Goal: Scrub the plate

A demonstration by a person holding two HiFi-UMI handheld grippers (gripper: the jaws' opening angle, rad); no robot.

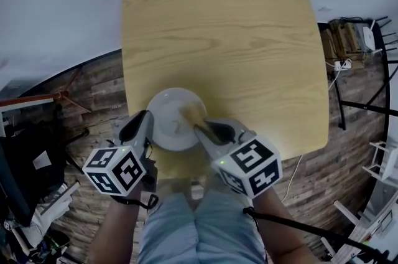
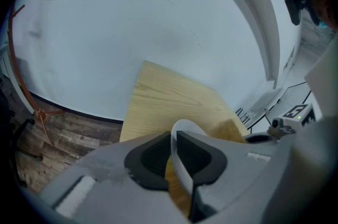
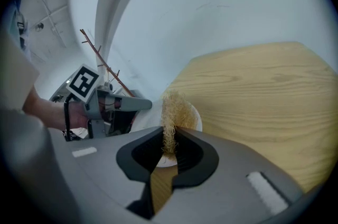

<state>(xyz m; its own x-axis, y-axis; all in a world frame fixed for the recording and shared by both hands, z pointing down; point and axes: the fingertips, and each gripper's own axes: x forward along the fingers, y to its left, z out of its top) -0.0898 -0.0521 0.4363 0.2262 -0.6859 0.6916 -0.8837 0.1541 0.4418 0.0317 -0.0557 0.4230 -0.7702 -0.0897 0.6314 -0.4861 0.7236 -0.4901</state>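
White round plate, smooth, shallow, thin rim, at front edge of pale wood-grain table with rounded corners; cannot tell if plate rests flat or is lifted. Left gripper: grey jaws clamped on plate rim, left side. Right gripper: jaws pinched on tan loofah scrubber, stringy, rough. Scrubber sits inside plate, on its right part.
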